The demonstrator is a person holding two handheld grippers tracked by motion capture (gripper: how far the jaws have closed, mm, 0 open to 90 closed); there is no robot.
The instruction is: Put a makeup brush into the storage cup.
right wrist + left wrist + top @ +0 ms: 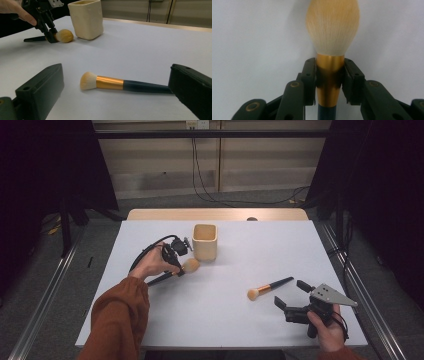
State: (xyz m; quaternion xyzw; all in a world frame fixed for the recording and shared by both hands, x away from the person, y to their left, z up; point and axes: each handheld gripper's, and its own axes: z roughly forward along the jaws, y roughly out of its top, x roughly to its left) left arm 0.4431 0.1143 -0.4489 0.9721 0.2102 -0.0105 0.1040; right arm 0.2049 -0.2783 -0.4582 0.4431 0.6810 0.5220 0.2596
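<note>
My left gripper (178, 261) is shut on the gold ferrule of a large powder brush (190, 265), which lies low over the white table just left of a cream square cup (204, 241). In the left gripper view the jaws clamp the ferrule and the fluffy bristles (332, 27) point away. A smaller brush (270, 286) with a gold ferrule and dark handle lies flat at centre right. My right gripper (292, 295) stands open just behind its handle end. The right gripper view has that brush (110, 83) between the wide-apart jaws, with the cup (86, 18) and left gripper (51, 35) beyond.
The white table (250, 245) ends in a wooden strip at its far edge (217, 214). Metal rails run along the floor on both sides. Cables hang down the back wall.
</note>
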